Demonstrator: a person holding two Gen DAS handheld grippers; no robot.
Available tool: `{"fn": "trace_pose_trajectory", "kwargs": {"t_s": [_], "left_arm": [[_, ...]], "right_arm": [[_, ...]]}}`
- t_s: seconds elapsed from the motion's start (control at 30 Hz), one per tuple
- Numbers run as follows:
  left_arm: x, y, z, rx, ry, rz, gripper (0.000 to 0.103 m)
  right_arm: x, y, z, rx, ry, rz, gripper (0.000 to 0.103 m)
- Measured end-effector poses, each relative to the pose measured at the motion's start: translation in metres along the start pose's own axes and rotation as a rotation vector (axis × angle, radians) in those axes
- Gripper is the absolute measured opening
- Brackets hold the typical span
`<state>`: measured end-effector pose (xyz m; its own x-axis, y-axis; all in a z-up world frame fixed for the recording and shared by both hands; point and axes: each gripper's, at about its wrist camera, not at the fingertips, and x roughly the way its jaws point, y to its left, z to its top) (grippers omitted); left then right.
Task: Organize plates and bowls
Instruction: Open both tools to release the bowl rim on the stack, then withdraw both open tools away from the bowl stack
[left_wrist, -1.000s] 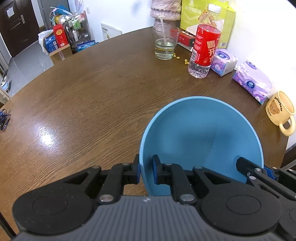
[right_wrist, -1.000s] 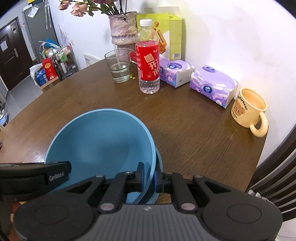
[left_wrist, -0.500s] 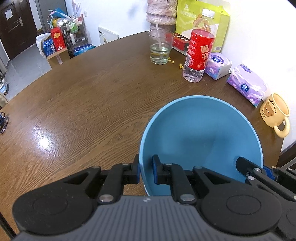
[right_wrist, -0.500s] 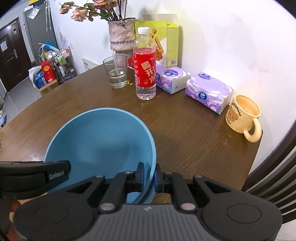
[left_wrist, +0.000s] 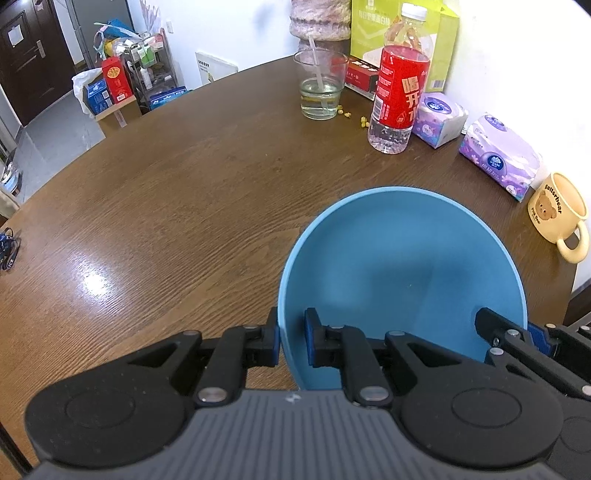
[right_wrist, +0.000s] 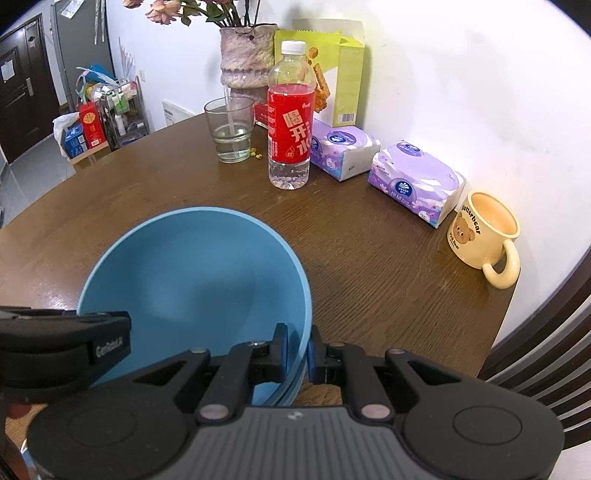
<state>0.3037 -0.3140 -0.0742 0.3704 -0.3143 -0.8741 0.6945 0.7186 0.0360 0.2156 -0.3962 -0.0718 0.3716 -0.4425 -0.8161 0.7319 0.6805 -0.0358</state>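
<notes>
Compared with a second ago, the things at the top of both views have slid downward and look a little farther off: the bottle (left_wrist: 399, 85), the glass (left_wrist: 320, 86) and the tissue packs (left_wrist: 498, 155) now sit lower in the left wrist view, while the blue bowl (left_wrist: 402, 266) keeps its place against both grippers. That reads as both hands and the bowl tilting or lifting together a little, not as the bowl slipping; my judgement is that the bowl is being carried and no place to set it down is in sight yet. In the right wrist view a second blue rim shows just under the bowl's edge at lower centre, so there may be two nested bowls, though I cannot tell for sure. The left gripper (left_wrist: 291, 338) is pinched nearly closed on the bowl's near left rim, one pad outside and one inside the wall. The right gripper (right_wrist: 296, 349) is likewise clamped tight on the near right rim, pads on either side. The bowl fills the lower middle of both views, above the brown table (left_wrist: 166, 206), with the yellow mug (right_wrist: 484, 232) at the right edge, well apart from it.
</notes>
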Motion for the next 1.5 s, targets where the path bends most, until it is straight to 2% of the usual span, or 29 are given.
{"fn": "trace_pose_trajectory", "kwargs": {"t_s": [0.1, 0.17, 0.27, 0.33, 0.4, 0.47, 0.5, 0.53, 0.57, 0.6, 0.67, 0.73, 0.87, 1.5], "left_arm": [[-0.001, 0.0, 0.0, 0.003, -0.009, 0.0, 0.021], [-0.003, 0.001, -0.001, -0.005, -0.02, 0.011, 0.043], [-0.007, 0.004, -0.002, -0.008, -0.036, 0.021, 0.046], [-0.009, 0.007, -0.003, -0.019, -0.037, 0.02, 0.049], [-0.012, 0.011, -0.004, -0.03, -0.047, 0.028, 0.057], [-0.015, 0.015, -0.005, -0.043, -0.058, 0.038, 0.068], [-0.017, 0.018, -0.006, -0.051, -0.065, 0.044, 0.072], [-0.019, 0.02, -0.006, -0.059, -0.07, 0.05, 0.082], [-0.021, 0.023, -0.007, -0.07, -0.079, 0.06, 0.09], [-0.024, 0.026, -0.008, -0.078, -0.091, 0.068, 0.092], [-0.029, 0.031, -0.009, -0.096, -0.104, 0.079, 0.103], [-0.033, 0.039, -0.01, -0.127, -0.111, 0.08, 0.103], [-0.043, 0.052, -0.014, -0.18, -0.116, 0.069, 0.103], [-0.109, 0.086, -0.06, -0.292, -0.181, 0.084, 0.103]], "right_arm": [[0.001, 0.0, -0.001, 0.004, 0.002, 0.005, 0.01], [0.003, -0.003, -0.002, 0.015, -0.001, 0.014, 0.01], [0.004, -0.006, -0.003, 0.027, -0.005, 0.024, 0.014], [0.006, -0.01, -0.004, 0.048, 0.004, 0.019, 0.035], [0.006, -0.014, -0.006, 0.069, 0.006, 0.03, 0.046], [0.005, -0.017, -0.008, 0.08, 0.011, 0.044, 0.052], [0.004, -0.017, -0.009, 0.082, 0.013, 0.047, 0.061], [0.002, -0.018, -0.009, 0.087, 0.012, 0.054, 0.072], [0.001, -0.019, -0.009, 0.091, 0.009, 0.062, 0.078], [-0.001, -0.019, -0.01, 0.096, 0.005, 0.073, 0.089], [-0.004, -0.02, -0.01, 0.096, 0.003, 0.084, 0.098], [-0.007, -0.02, -0.011, 0.096, 0.006, 0.092, 0.103], [-0.016, -0.02, -0.014, 0.097, 0.004, 0.113, 0.103], [-0.069, -0.017, -0.035, 0.044, -0.067, 0.162, 0.103]]}}
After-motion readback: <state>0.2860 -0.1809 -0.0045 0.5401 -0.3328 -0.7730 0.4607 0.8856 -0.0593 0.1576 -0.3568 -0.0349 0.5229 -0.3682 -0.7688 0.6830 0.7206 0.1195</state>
